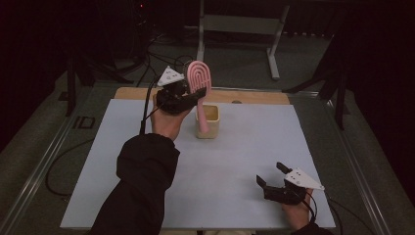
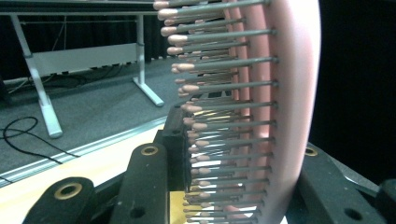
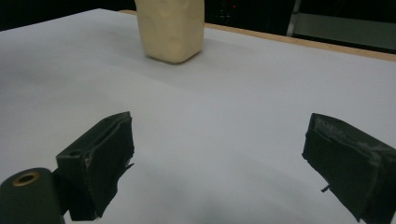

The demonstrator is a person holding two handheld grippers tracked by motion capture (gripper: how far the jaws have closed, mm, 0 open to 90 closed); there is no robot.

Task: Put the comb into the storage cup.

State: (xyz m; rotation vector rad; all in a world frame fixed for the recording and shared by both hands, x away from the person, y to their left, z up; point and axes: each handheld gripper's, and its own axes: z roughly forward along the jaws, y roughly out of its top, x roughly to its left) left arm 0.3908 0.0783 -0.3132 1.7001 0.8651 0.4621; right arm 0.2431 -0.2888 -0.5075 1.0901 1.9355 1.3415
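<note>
The left gripper (image 1: pixel 188 95) is clamping a pink hairbrush (image 1: pixel 199 78) across its bristled head, handle dipping toward the cream cup (image 1: pixel 208 128) mid-table. The right gripper (image 1: pixel 274 177) is resting near the table's (image 1: pixel 122 147) front edge, jaws spread, carrying nothing. Risk: bristles are giving poor purchase, so the brush may be twisting and tipping the unsupported cup.
</note>
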